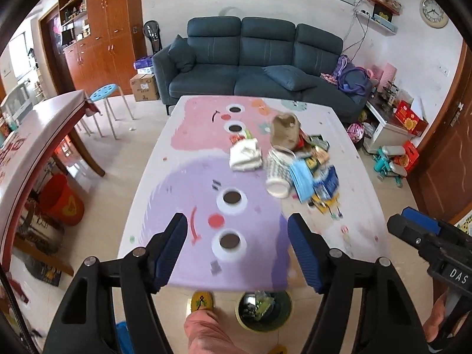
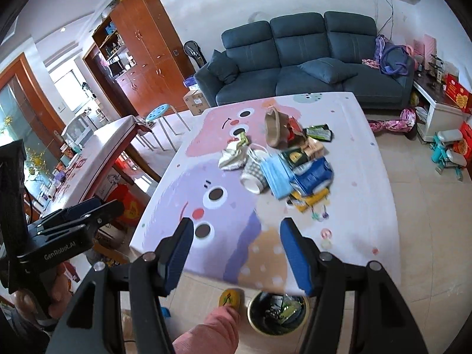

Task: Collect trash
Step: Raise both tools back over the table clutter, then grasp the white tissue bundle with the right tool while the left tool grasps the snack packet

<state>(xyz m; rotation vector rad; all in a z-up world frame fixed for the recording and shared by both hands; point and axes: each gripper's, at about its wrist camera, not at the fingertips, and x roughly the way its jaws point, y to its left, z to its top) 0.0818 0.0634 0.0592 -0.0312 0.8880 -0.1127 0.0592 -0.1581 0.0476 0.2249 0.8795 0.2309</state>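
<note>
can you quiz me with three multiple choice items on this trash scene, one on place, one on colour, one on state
1. Where is the trash bin?
A. on the sofa
B. on the floor below the table's near edge
C. on the stool

2. What colour is the face mask in the trash pile?
A. blue
B. red
C. black

3. What state is the right tool in?
A. shut on a cup
B. shut on nothing
C. open, holding nothing

Answers: B, the bin shows under the table edge; A, the mask is light blue; C, its fingers stand wide apart.
</note>
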